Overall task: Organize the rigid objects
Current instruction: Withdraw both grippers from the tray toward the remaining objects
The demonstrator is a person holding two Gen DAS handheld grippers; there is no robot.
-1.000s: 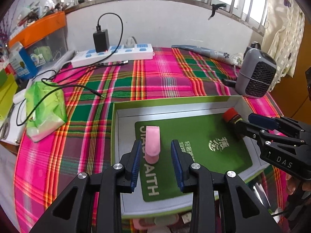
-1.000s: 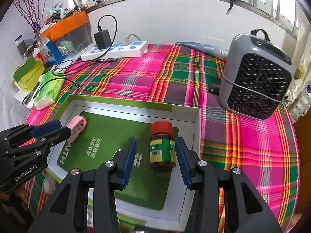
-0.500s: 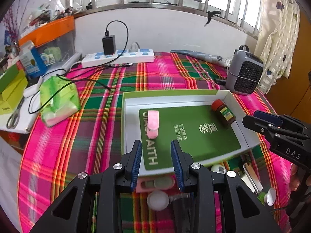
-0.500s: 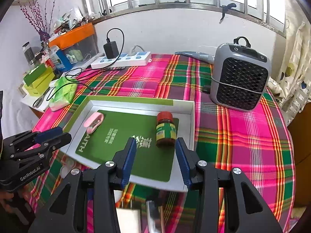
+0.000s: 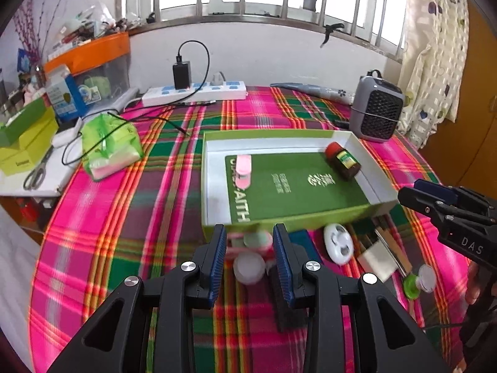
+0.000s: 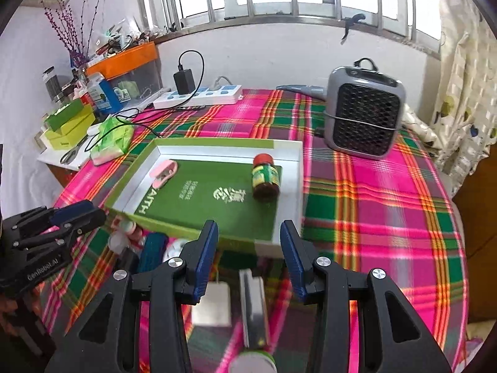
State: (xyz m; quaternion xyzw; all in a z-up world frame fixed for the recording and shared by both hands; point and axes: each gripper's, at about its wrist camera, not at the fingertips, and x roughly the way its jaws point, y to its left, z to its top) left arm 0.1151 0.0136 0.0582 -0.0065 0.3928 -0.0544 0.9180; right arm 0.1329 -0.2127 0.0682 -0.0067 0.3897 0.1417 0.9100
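Observation:
A shallow green box lid (image 5: 211,186) with a green booklet in it lies on the plaid tablecloth. In it are a pink clip (image 5: 243,171) at the left and a brown bottle with a red cap (image 5: 343,161) at the right. My left gripper (image 5: 248,255) is open and empty, hovering in front of the lid over loose small items, among them a white cap (image 5: 250,269). My right gripper (image 6: 248,248) is also open and empty, short of the lid's near edge (image 6: 293,186). The bottle (image 6: 264,177) and the clip (image 6: 164,172) lie beyond it.
A white disc (image 5: 338,244), a white block (image 5: 377,259) and a green-and-white piece (image 5: 417,281) lie in front of the lid. A grey heater (image 6: 363,115) stands at the back right. A power strip (image 5: 195,93) and a green tissue pack (image 5: 108,143) are at the back left.
Both grippers have drawn back from the lid: the left away from the pink clip, the right away from the bottle. Both things stay in the lid. Loose items in front came into view.

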